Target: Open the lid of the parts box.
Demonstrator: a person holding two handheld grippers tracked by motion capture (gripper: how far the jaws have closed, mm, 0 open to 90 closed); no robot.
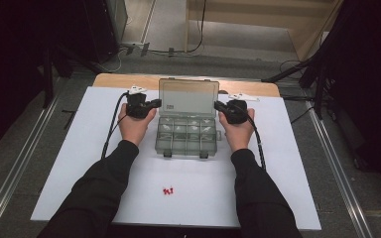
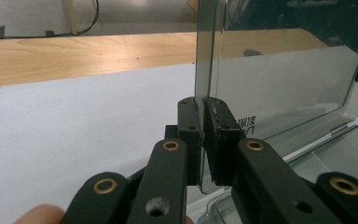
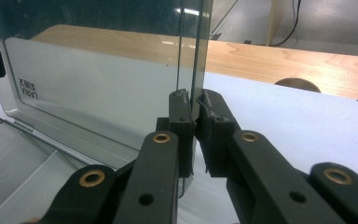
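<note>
Smoky grey see-through plastic compartment box (image 1: pixel 187 133): smooth, glossy; its raised lid (image 2: pixel 279 88) throws reflections. Left gripper (image 2: pixel 203 135) and right gripper (image 3: pixel 195 133): matt black plastic, slightly rough at the edges, with brass-coloured metal pins. White desk sheet (image 1: pixel 94 148): smooth, matt. Pale wooden desk edge (image 2: pixel 74 58): visible grain, low sheen.

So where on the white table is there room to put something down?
The white board is bare left of the left gripper, right of the right gripper, and along the near edge beside the small red pieces. The middle is crowded: the clear smoky plastic compartment box sits there, both grippers clamping the side edges of its upright lid.
</note>
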